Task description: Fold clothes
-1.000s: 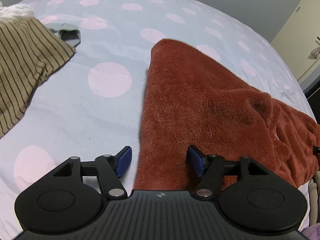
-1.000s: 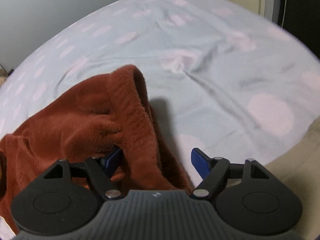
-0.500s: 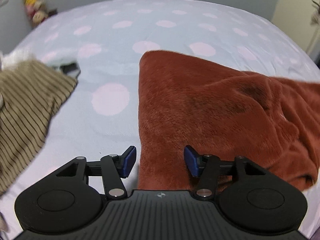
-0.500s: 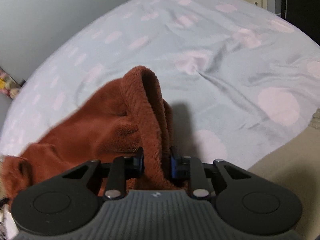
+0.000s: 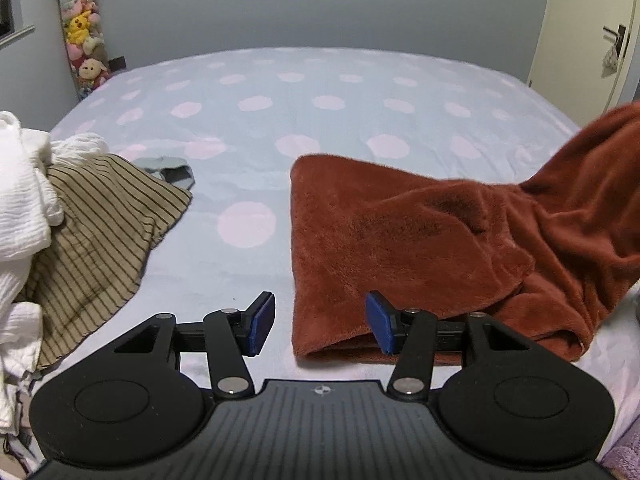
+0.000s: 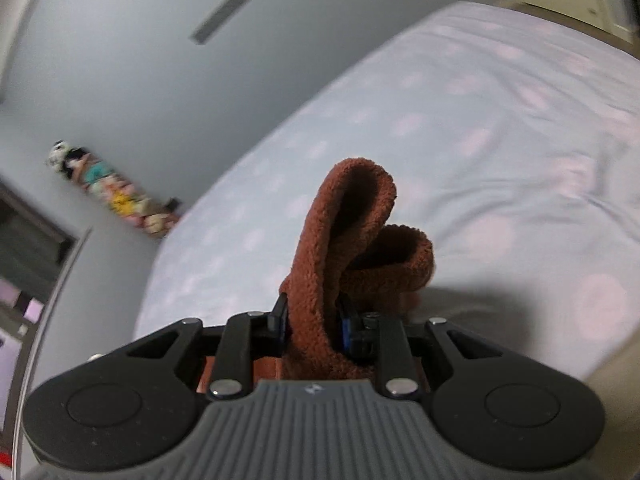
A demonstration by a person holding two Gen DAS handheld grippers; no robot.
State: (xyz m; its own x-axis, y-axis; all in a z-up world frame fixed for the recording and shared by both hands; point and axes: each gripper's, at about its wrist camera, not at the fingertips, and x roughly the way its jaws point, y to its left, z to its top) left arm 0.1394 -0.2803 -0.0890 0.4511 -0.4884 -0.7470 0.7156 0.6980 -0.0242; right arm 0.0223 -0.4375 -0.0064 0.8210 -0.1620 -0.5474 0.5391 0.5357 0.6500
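Note:
A rust-brown fleece garment (image 5: 400, 240) lies on the dotted bed sheet (image 5: 280, 128), its right part lifted off the bed toward the right edge of the left wrist view. My left gripper (image 5: 320, 324) is open, its blue pads straddling the garment's near left corner. My right gripper (image 6: 314, 326) is shut on a folded edge of the brown fleece garment (image 6: 348, 232) and holds it above the bed.
A pile of clothes lies at the left: a tan striped garment (image 5: 92, 240), white cloth (image 5: 20, 192) and a grey piece (image 5: 176, 170). Plush toys (image 5: 84, 40) hang on the back wall. A door (image 5: 592, 32) stands at the right.
My right gripper closed on the fleece edge and lifted it up off the bed. My left gripper stayed open and drew back, so more of the bed shows.

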